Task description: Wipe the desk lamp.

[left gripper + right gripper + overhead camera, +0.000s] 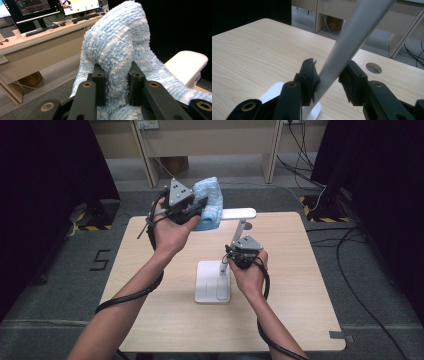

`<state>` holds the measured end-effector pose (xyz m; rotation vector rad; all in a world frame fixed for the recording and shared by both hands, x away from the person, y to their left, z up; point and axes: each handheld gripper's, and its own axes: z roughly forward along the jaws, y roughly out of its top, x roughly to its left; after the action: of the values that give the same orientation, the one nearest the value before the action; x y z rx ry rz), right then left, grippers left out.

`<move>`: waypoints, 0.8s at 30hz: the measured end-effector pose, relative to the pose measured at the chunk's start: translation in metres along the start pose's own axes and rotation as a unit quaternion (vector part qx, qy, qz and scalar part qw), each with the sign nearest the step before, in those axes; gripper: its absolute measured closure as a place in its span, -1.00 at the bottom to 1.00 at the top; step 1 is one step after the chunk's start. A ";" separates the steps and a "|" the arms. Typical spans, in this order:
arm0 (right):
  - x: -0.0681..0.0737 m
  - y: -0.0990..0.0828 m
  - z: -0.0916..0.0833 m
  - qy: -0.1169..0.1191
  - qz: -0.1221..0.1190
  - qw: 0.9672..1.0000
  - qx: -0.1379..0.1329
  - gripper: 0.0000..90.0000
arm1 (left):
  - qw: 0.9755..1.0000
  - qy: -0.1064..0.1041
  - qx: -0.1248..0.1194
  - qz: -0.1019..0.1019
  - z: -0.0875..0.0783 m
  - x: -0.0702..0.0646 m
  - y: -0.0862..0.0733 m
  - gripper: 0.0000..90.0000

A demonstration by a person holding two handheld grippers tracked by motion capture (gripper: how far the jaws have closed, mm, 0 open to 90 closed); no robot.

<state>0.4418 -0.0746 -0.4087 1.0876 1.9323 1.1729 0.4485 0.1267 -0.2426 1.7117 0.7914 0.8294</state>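
Note:
A white desk lamp stands on the wooden table (165, 315): flat base (212, 287), slim silver arm (240, 232), long head (240, 213). My right gripper (235, 257) is shut on the lamp's arm low down, and in the right gripper view (329, 77) both pads press on the arm (352, 42) above the base (274, 93). My left gripper (196, 211) is raised at the table's far side, shut on a fluffy blue-and-white cloth (210, 200). In the left gripper view the cloth (117, 45) bulges up between the jaws (116, 77), draping beside the lamp head (187, 65).
A round cable hole (373, 67) sits near the table's corner. Beyond the table are a long desk with monitors (37, 32) and wooden furniture legs (145, 155). Cables (350, 245) trail over the floor at the right. Dark curtains flank both sides.

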 end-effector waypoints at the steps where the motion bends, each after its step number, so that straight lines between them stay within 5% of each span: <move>1: 0.000 0.000 0.000 -0.001 -0.001 1.000 0.000 0.41 | 1.000 -0.001 0.000 0.000 0.001 -0.001 0.000 0.61; 24: 0.001 0.000 0.000 -0.007 -0.009 1.000 -0.001 0.40 | 1.000 -0.009 0.007 0.005 0.014 -0.013 0.006 0.61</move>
<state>0.4415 -0.0738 -0.4088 1.0731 1.9251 1.1546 0.4540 0.1077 -0.2419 1.7340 0.7788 0.8172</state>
